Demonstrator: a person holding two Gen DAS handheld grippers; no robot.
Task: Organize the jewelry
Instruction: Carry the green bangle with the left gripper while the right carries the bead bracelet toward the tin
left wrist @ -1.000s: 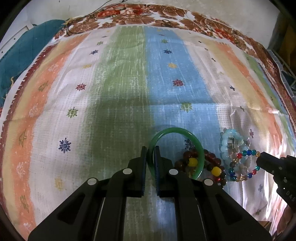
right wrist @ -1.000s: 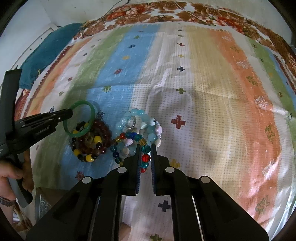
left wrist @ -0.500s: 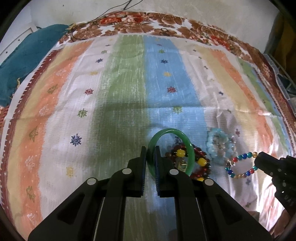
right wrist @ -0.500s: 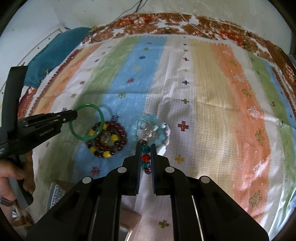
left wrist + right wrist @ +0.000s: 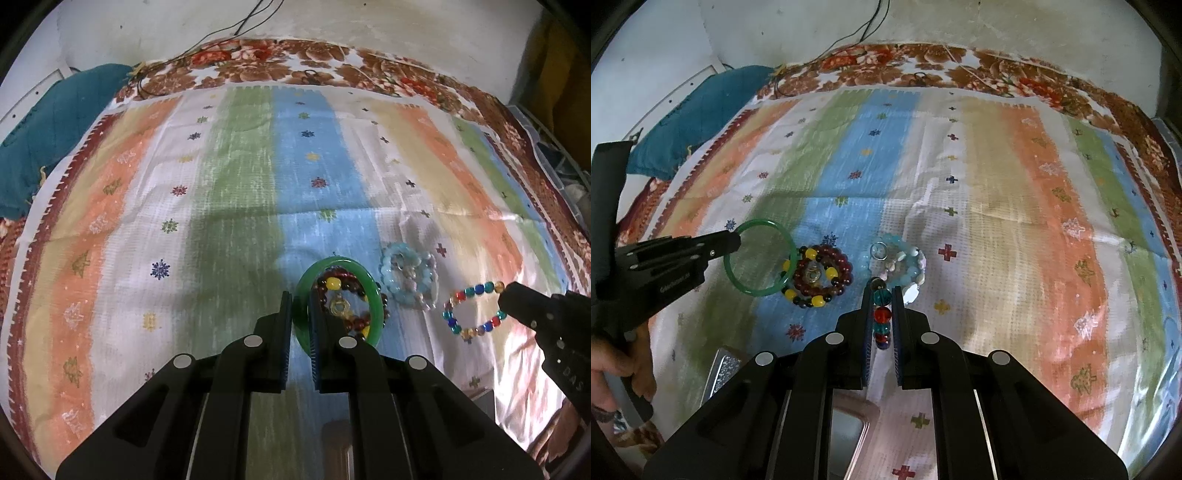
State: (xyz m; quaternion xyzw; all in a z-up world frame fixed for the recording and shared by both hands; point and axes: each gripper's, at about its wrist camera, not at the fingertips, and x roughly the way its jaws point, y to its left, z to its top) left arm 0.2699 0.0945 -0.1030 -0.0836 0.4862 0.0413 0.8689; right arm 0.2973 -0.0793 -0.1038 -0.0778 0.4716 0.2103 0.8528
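My left gripper [image 5: 301, 306] is shut on a green bangle [image 5: 364, 275] and holds it above the striped cloth; it also shows in the right wrist view [image 5: 759, 257]. My right gripper [image 5: 881, 299] is shut on a multicoloured bead bracelet [image 5: 882, 314], which hangs in the air in the left wrist view [image 5: 474, 308]. A dark red and yellow bead bracelet [image 5: 818, 275] and a pale blue bead bracelet [image 5: 897, 262] lie on the cloth below the grippers.
The striped cloth [image 5: 997, 184] covers the surface, with a floral border at the back. A teal cushion [image 5: 698, 114] lies at the back left. A shiny tray or box edge [image 5: 726, 373] shows at the near edge, under the grippers.
Both grippers have lifted up and back with their pieces. The green bangle and the multicoloured bracelet have come off the pile, leaving two bracelets on the cloth.
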